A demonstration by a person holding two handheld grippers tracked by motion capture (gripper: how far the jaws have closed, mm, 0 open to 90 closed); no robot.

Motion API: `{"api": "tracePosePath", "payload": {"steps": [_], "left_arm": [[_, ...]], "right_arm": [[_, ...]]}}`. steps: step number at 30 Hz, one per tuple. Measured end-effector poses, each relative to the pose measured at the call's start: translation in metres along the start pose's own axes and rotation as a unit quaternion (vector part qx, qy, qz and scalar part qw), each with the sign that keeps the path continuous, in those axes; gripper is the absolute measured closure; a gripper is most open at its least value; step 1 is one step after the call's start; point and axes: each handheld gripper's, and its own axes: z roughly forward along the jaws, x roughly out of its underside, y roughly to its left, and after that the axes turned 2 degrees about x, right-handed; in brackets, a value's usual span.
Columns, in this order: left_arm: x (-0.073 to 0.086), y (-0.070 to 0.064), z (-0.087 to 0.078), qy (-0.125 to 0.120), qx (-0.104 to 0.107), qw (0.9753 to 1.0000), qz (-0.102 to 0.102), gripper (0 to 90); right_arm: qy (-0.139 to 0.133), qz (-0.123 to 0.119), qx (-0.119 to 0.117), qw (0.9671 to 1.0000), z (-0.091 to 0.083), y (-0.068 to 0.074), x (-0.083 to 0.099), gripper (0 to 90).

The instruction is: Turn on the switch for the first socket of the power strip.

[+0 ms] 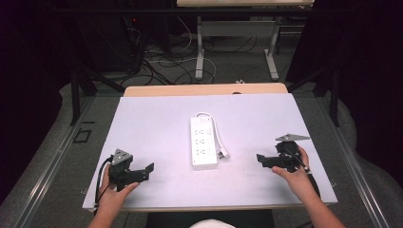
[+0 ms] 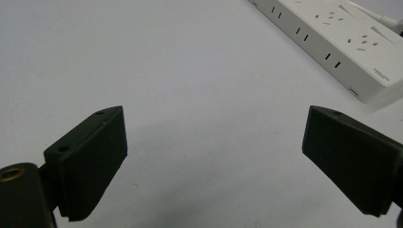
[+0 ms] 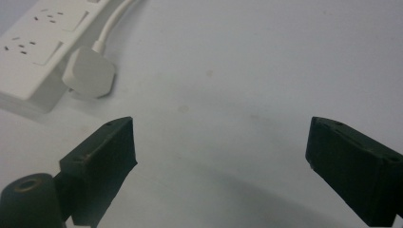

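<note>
1. Forearms entered from the bottom edge of the high view; the left hand (image 1: 110, 197) held the left gripper (image 1: 142, 172) at lower left, the right hand (image 1: 295, 175) held the right gripper (image 1: 264, 159) at lower right.
2. White power strip (image 1: 203, 142) lay at the centre of the frame, between the two grippers and well apart from both, its long side running up the picture.
3. Its plug (image 1: 223, 154) rested just beside the strip's lower right edge, with the white cord (image 1: 216, 128) looping up along that side.
4. Left gripper: jaws spread wide, holding nothing, tips pointed right toward the strip; in the left gripper view the strip sat at upper right.
5. Right gripper: jaws spread wide, holding nothing, tips pointed left; in the right gripper view strip and plug sat at upper left.
6. Both grippers stood low over the table (image 1: 157, 118).
7. Surface: pale, plain tabletop with a wooden strip along its far edge.
8. Room: dark, grey floor (image 1: 228, 66) with tangled cables at upper left and another table's legs at top centre.
</note>
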Motion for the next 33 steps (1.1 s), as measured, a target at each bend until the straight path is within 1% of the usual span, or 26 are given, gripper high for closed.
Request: {"api": "tracePosePath", "payload": {"steps": [1, 3, 4, 5, 6, 13, 15, 16, 18, 19, 20, 21, 23, 26, 29, 33], "left_arm": [[0.0, 0.0, 0.001, -0.004, -0.003, 1.0, 0.0, 7.5], [0.0, 0.0, 0.001, -0.004, -0.003, 1.0, 0.0, 7.5], [0.0, 0.0, 0.0, 0.001, -0.001, 1.0, 0.001, 7.5], [0.001, 0.0, 0.001, -0.005, -0.004, 1.0, -0.001, 7.5], [0.0, 0.0, 0.0, 0.005, 0.002, 1.0, 0.001, 7.5], [0.0, 0.0, 0.0, 0.006, 0.001, 1.0, 0.001, 7.5], [0.0, 0.001, 0.0, 0.006, 0.001, 1.0, 0.0, 7.5], [0.0, 0.001, 0.001, 0.006, 0.001, 1.0, 0.0, 7.5], [0.0, 0.0, 0.002, 0.001, 0.0, 1.0, -0.003, 7.5], [0.0, 0.0, 0.002, 0.002, 0.0, 1.0, -0.003, 7.5], [0.0, 0.0, 0.002, 0.004, 0.0, 1.0, -0.002, 7.5], [0.0, 0.0, 0.002, 0.004, 0.0, 1.0, -0.003, 7.5], [0.0, -0.001, 0.002, 0.004, 0.0, 1.0, -0.002, 7.5], [0.0, -0.001, 0.002, 0.005, 0.001, 1.0, -0.003, 7.5], [0.0, 0.0, 0.002, 0.005, 0.001, 1.0, -0.001, 7.5], [0.0, 0.0, 0.002, 0.004, 0.0, 1.0, -0.001, 7.5]], "right_arm": [[0.0, 0.001, 0.002, 1.0, -0.001, -0.003, 0.003, 7.7], [0.0, 0.002, 0.008, 1.0, -0.002, -0.008, 0.01, 6.3], [0.0, 0.003, 0.012, 0.9999, -0.003, -0.01, 0.012, 5.4], [-0.002, 0.001, 0.016, 0.9999, -0.004, -0.012, 0.015, 4.5], [-0.006, -0.001, 0.021, 0.9998, -0.005, -0.013, 0.018, 4.1], [-0.019, 0.003, 0.04, 0.999, -0.011, -0.024, 0.031, 2.2], [-0.024, 0.005, 0.042, 0.9988, -0.011, -0.028, 0.035, 1.6], [-0.026, 0.011, 0.041, 0.9988, -0.012, -0.029, 0.036, 1.3], [-0.03, 0.016, 0.04, 0.9987, -0.012, -0.032, 0.038, 0.8], [-0.031, 0.016, 0.043, 0.9985, -0.012, -0.034, 0.039, 0.8], [-0.03, 0.016, 0.046, 0.9984, -0.012, -0.035, 0.04, 0.8], [-0.03, 0.023, 0.048, 0.9982, -0.011, -0.036, 0.041, 0.8], [-0.03, 0.023, 0.053, 0.9979, -0.01, -0.039, 0.043, 0.7], [-0.028, 0.032, 0.054, 0.9976, -0.007, -0.042, 0.045, 0.7], [-0.025, 0.032, 0.052, 0.9978, -0.004, -0.044, 0.046, 0.0], [-0.024, 0.031, 0.055, 0.9977, -0.002, -0.045, 0.047, 0.0]]}}
